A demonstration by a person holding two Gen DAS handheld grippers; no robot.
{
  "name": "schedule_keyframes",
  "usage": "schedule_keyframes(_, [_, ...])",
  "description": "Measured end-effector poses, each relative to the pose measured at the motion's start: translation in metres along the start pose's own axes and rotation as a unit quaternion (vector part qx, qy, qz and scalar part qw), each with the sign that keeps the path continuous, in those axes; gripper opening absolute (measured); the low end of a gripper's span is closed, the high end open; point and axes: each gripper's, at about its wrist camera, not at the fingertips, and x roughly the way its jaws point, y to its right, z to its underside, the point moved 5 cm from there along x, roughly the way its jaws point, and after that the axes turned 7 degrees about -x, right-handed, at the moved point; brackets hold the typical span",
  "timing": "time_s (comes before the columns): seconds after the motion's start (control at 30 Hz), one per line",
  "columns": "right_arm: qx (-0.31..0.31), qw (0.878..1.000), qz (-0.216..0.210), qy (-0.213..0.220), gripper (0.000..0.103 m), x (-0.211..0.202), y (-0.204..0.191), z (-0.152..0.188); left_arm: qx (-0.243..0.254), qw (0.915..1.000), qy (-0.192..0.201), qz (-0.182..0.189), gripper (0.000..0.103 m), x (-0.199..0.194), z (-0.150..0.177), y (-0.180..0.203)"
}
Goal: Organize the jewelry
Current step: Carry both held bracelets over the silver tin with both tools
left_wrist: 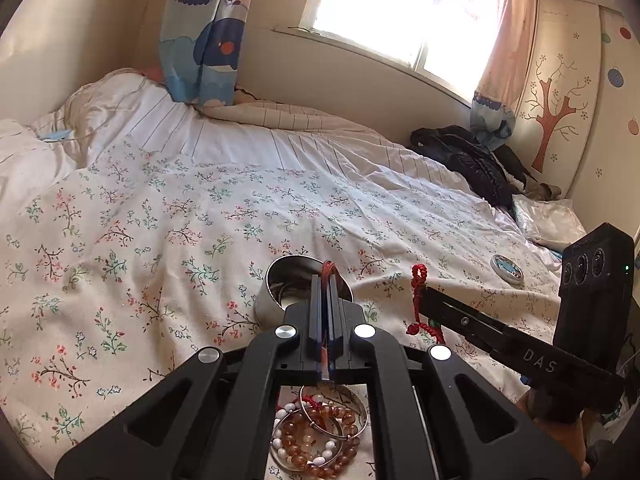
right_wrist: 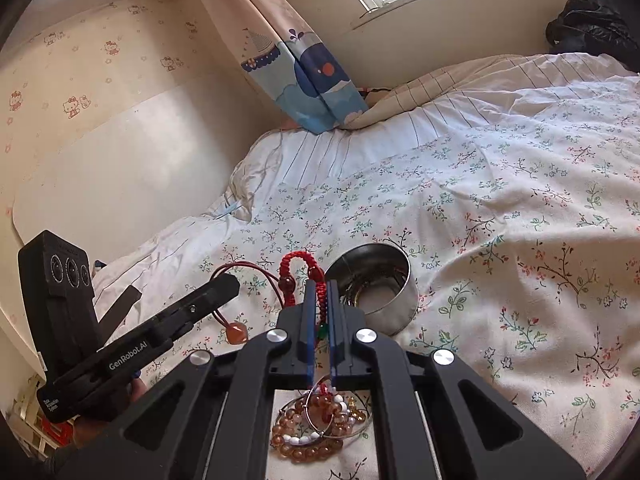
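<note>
Right wrist: jaws pinch red braided bracelet (right_wrist: pixel 298 270).

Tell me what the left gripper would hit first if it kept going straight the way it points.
Probably the metal tin. The left gripper, shut on a thin red cord, points at the tin's open mouth just ahead on the bed. Depth is hard to judge in this view.

Daylight floods through the blown-out window (left_wrist: pixel 404 12), brightening the bed (left_wrist: pixel 240 200); fisheye distortion bends both views, corners vignette black, focus stays sharp.
</note>
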Motion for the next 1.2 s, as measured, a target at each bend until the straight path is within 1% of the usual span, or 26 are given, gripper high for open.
schedule_keyframes(0.33, [0.002, 1.0, 0.007, 0.007, 0.006, 0.008, 0.005, -0.008, 0.001, 1.0, 0.005, 0.002, 0.002, 0.016, -0.01, 0.006])
schedule_keyframes(0.67, [-0.001, 1.0, 0.018, 0.003, 0.006, 0.024, 0.012, -0.016, 0.002, 1.0, 0.002, -0.001, 0.002, 0.032, -0.014, 0.009])
schedule_keyframes(1.2, [-0.009, 0.999, 0.032, -0.028, 0.006, 0.056, 0.02, -0.014, -0.007, 0.9999, -0.011, -0.007, 0.002, 0.058, -0.017, 0.007])
